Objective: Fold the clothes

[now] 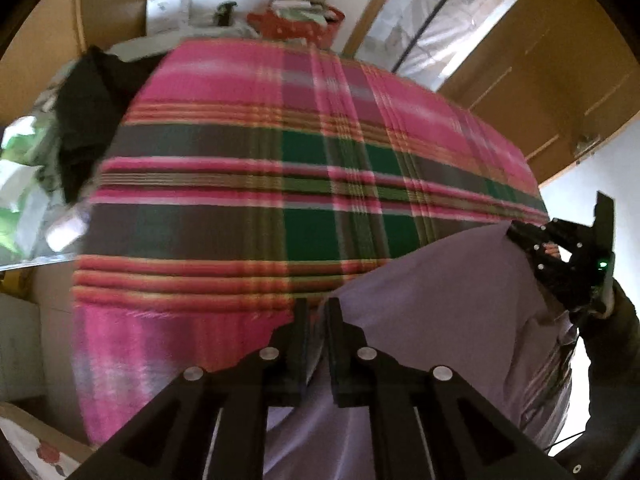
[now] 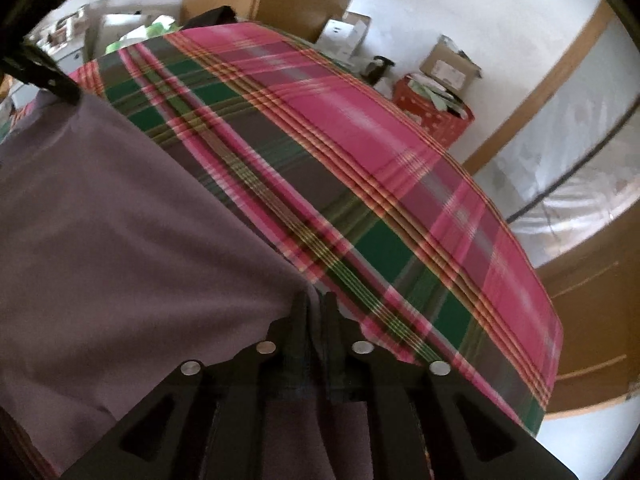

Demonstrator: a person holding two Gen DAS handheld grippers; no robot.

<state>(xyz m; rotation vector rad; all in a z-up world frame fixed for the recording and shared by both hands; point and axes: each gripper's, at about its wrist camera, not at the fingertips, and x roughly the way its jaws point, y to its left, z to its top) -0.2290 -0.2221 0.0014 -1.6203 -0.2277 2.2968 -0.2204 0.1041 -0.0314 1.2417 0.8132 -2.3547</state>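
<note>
Lilac cloth lies on the plaid blanket, its edge between the narrow jaws of each hand-held gripper, left and right, probably to spread it flat for folding.

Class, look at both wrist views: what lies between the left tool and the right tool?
In both wrist views, only the lilac garment spans from the left tool to the right tool.

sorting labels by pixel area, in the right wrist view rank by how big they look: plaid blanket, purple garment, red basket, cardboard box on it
1. plaid blanket
2. purple garment, though it lies nearer the camera
3-4. red basket and cardboard box: alike
</note>
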